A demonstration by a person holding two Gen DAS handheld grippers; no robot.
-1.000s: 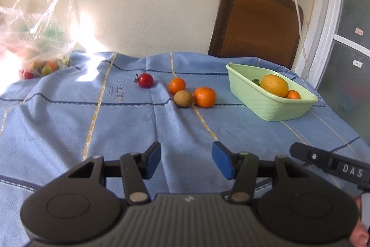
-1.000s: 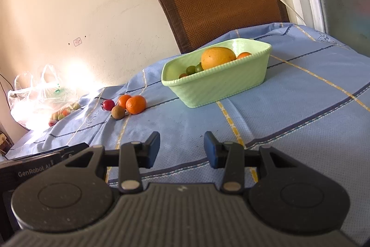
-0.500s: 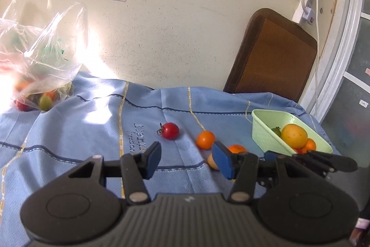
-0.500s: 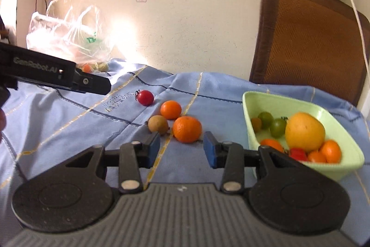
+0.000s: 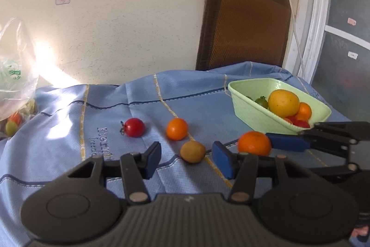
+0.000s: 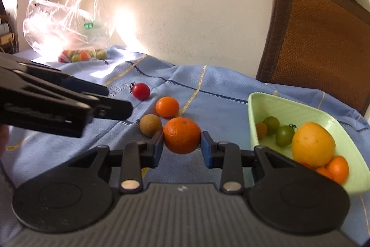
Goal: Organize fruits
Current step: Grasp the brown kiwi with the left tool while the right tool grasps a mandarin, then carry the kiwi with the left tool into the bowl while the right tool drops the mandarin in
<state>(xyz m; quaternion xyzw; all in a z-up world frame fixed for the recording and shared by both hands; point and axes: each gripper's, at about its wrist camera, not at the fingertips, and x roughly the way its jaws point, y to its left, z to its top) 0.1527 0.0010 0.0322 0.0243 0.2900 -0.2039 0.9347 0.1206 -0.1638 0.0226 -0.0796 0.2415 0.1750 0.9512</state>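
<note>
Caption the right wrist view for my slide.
Right hand-held gripper closing around an orange beside the green basket.

Between the blue-padded black fingers sits an orange. Beyond them lie a tan-brown kiwi, a smaller orange and a red tomato on a light blue cloth with yellow and navy lines. The tray is pale green.

We are in a home: ahead of our claws a table under a blue tablecloth, a brown chair against a scuffed wall, a plastic bag of fruit.
</note>
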